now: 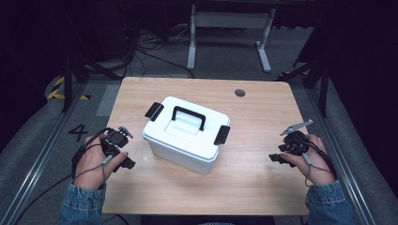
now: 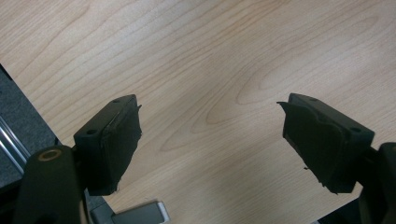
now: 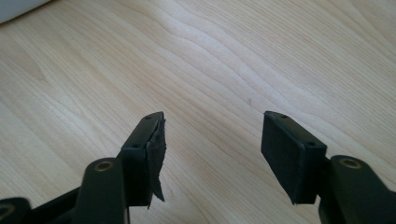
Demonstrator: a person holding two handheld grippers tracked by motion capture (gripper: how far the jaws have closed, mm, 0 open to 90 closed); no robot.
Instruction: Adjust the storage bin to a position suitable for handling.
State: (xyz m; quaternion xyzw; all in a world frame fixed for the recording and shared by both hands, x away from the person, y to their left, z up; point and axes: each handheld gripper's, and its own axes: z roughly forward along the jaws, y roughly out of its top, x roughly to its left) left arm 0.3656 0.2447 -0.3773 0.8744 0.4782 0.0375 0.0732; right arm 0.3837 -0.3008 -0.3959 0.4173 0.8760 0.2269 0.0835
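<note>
1. The one piece of writing I can read is a black "4" (image 1: 78, 132) on the grey floor left of the surface (image 1: 263, 122)
2. The white lidded storage box (image 1: 185, 136) sits mid-surface, black handle (image 1: 188, 116) up; I see no label on it
3. My left tongs (image 2: 210, 140) gape empty over bare wood
4. My right tongs (image 3: 212, 154) gape empty too; a white corner (image 3: 18, 7) is cut off at the top left

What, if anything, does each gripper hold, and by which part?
Nothing. The left gripper and the right gripper are both open over bare table, on either side of the white box, and neither touches it.
</note>
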